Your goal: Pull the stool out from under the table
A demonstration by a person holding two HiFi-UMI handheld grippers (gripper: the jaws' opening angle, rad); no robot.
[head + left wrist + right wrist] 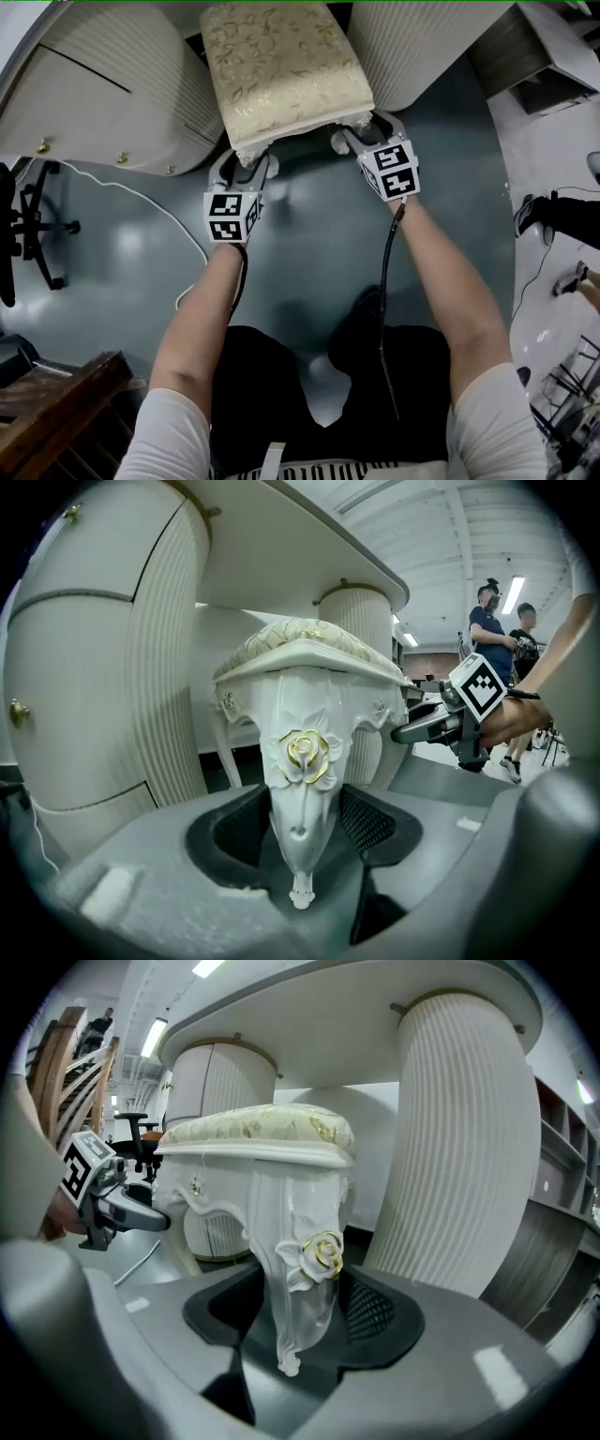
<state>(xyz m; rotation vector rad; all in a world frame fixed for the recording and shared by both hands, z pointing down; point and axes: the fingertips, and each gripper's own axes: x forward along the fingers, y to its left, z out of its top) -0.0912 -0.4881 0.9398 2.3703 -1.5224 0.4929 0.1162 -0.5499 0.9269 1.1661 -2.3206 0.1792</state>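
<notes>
Stool (281, 70) with a cream flowered cushion stands on the grey floor (309, 272), between the 2 ribbed pedestals of the white table (94, 103) and partly under its top, with its near edge towards the person. Left gripper (246, 171) is clenched on the near left leg (298, 799), which carries a gold rose, and both pads lie against it. Right gripper (364, 131) grasps the near right leg (298, 1288) in the same way.
</notes>
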